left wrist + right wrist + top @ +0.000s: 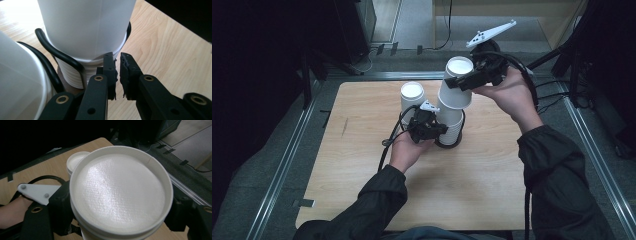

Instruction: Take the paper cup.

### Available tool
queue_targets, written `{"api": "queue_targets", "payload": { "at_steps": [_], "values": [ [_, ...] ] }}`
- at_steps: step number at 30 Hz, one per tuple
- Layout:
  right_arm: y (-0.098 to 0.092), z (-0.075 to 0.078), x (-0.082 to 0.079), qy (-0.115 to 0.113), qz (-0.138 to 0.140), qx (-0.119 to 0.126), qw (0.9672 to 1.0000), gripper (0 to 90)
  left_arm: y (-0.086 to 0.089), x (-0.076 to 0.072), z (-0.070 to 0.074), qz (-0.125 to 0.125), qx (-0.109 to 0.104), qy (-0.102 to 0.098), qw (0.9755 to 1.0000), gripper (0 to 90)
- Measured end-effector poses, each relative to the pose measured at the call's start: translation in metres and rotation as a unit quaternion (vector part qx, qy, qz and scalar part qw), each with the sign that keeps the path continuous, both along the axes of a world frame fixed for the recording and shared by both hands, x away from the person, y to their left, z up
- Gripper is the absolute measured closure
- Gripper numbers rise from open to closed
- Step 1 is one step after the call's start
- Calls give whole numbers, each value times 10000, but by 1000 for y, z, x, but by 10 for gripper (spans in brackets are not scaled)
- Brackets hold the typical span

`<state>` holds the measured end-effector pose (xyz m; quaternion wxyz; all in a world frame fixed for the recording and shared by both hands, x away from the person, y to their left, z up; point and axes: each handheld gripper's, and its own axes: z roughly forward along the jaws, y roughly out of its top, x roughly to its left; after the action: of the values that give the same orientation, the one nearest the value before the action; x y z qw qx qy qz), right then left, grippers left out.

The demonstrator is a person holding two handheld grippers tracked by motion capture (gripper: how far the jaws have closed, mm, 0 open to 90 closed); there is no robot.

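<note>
A stack of upside-down white paper cups (451,120) (87,30) stands in a black wire holder (447,144) (60,53) near the table's middle. My right gripper (458,82) (120,215) is shut on one upside-down cup (454,99) (120,190), held tilted just above the stack's top. My left gripper (439,129) (117,58) sits low at the stack's base, its jaws nearly together beside the bottom rims, with nothing seen between them. A single upside-down cup (412,95) (20,75) (76,160) stands left of the stack.
The wooden table (362,165) has bare room at the front and left. A metal rail (282,165) frames it, with dark stands and cables on the floor beyond. The left gripper's cable (389,142) trails over the table by the left hand.
</note>
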<state>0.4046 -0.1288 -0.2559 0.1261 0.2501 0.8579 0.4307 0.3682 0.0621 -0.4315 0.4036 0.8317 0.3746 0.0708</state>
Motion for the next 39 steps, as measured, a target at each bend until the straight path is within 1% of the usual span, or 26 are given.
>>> {"api": "queue_targets", "payload": {
  "at_steps": [1,4,6,9,10,11,12,13,14,15,16,18,19,20,22,23,26,28,30,31,32,34,35,36,37,39],
  "values": [
    [-5,4,-4,13,31,4,10000,249,0,-1,1,-22,-15,7,10000,812],
    [-9,6,-7,43,68,5,10000,249,1,-2,2,-41,-60,22,10000,802],
    [-14,6,-12,9,125,-56,9999,248,2,-2,4,-113,-63,-11,9999,788],
    [-25,5,-20,-21,147,-41,9999,246,3,-4,6,-335,-99,51,9994,731],
    [-25,5,-20,-21,147,-41,9999,246,2,-4,7,-395,-95,77,9991,731],
    [-31,2,-25,15,159,-15,9999,246,2,-5,11,-494,-97,60,9987,694],
    [-31,2,-25,15,159,-15,9999,246,2,-5,11,-494,-97,60,9987,690],
    [-36,-3,-29,41,239,-14,9997,246,3,-8,14,-555,-200,41,9982,680],
    [-36,-3,-29,41,239,-14,9997,246,3,-8,14,-555,-200,41,9982,660],
    [-38,-5,-32,68,251,-44,9997,246,4,-9,15,-584,-201,9,9981,660],
    [-42,-12,-37,58,313,-141,9994,245,5,-10,15,-615,-157,-23,9980,635],
    [-44,-14,-39,61,327,-181,9993,245,7,-11,16,-719,-128,-6,9973,620],
    [-49,-20,-44,68,342,-207,9992,244,9,-12,16,-817,-56,33,9966,592],
    [-50,-22,-45,52,338,-194,9992,244,9,-12,16,-817,-56,33,9966,579],
    [-52,-24,-47,74,333,-168,9993,244,11,-15,17,-910,-63,61,9958,562],
    [-54,-26,-48,84,324,-149,9993,244,12,-16,18,-938,-41,16,9956,552],
    [-60,-33,-54,72,295,-99,9995,244,17,-19,18,-1020,-28,50,9948,504],
    [-64,-38,-58,88,282,-69,9995,243,20,-21,19,-1010,14,-22,9949,499],
    [-68,-44,-61,122,270,-32,9996,243,24,-23,19,-1033,-93,-5,9946,481],
    [-71,-52,-64,141,277,-16,9995,243,28,-26,20,-1087,-173,-23,9939,472],
    [-71,-52,-64,141,277,-16,9995,243,28,-26,20,-1087,-173,-23,9939,465],
    [-73,-60,-66,191,292,9,9994,243,32,-28,18,-1181,-207,-76,9928,449],
    [-75,-68,-68,207,321,22,9993,242,35,-31,17,-1278,-293,-106,9913,418],
    [-75,-68,-68,207,321,22,9993,242,35,-31,17,-1278,-293,-106,9913,410],
    [-75,-71,-69,210,336,29,9992,242,37,-32,16,-1318,-369,-119,9905,410],
    [-75,-79,-70,218,367,32,9991,242,41,-34,13,-1359,-432,-111,9897,384]
  ]
}}
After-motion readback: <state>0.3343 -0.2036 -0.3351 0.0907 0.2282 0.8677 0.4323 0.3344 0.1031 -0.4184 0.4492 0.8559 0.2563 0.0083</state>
